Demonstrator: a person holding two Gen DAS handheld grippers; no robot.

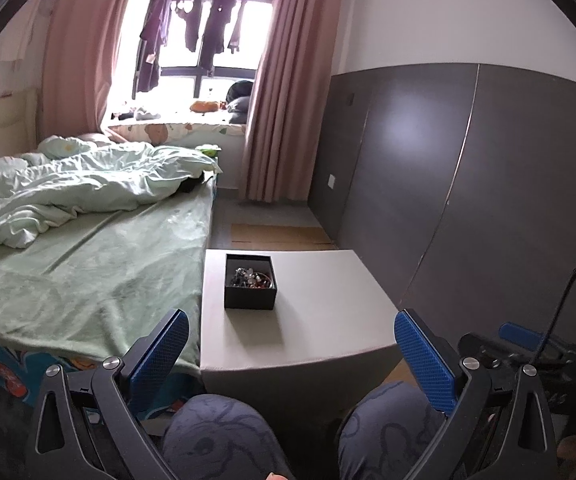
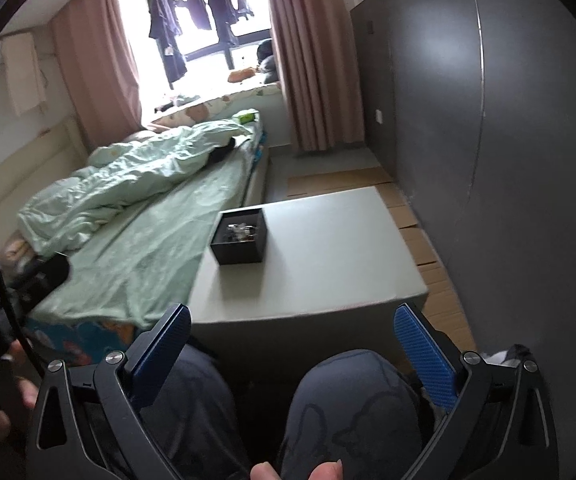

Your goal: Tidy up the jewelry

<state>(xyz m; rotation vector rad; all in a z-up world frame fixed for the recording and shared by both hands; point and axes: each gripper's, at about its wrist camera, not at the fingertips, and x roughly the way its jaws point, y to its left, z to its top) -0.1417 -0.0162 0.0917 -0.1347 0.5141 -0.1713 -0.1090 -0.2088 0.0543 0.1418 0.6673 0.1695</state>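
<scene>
I had both tools held back from the worktop (image 1: pixel 308 336), above the person's knees (image 1: pixel 224 436). The left tool (image 1: pixel 292 354) stood spread wide, its blue pads (image 1: pixel 160 354) far apart with nothing between them but the near edge of the worktop and a knee below. The right tool (image 2: pixel 294 346) was spread just as wide, and it too pinched nothing; between its fingers I saw only the knees (image 2: pixel 352 408) and the front edge of the worktop (image 2: pixel 328 248).

The jewelry (image 1: pixel 253 278) lay in a small heap inside an open black box (image 1: pixel 250 298), which sat on the worktop toward its left side, near the bed (image 1: pixel 88 272). From the right wrist view the same box (image 2: pixel 240 254) sat close to the worktop's left far corner, and the jewelry (image 2: pixel 242 231) in it showed as a tangle of dark and shiny bits; I could not make out single pieces. Both tools were well apart from the box, touching neither it nor the worktop.

The bed ran along the left of the worktop, with a pale green quilt (image 1: pixel 68 192) bunched at its far end. Pink curtains (image 1: pixel 284 92) framed a bright window (image 1: pixel 204 40) where dark clothes hung. A grey panelled wall (image 1: pixel 468 176) stood to the right. In the left wrist view a part of the right tool showed at the right edge.
</scene>
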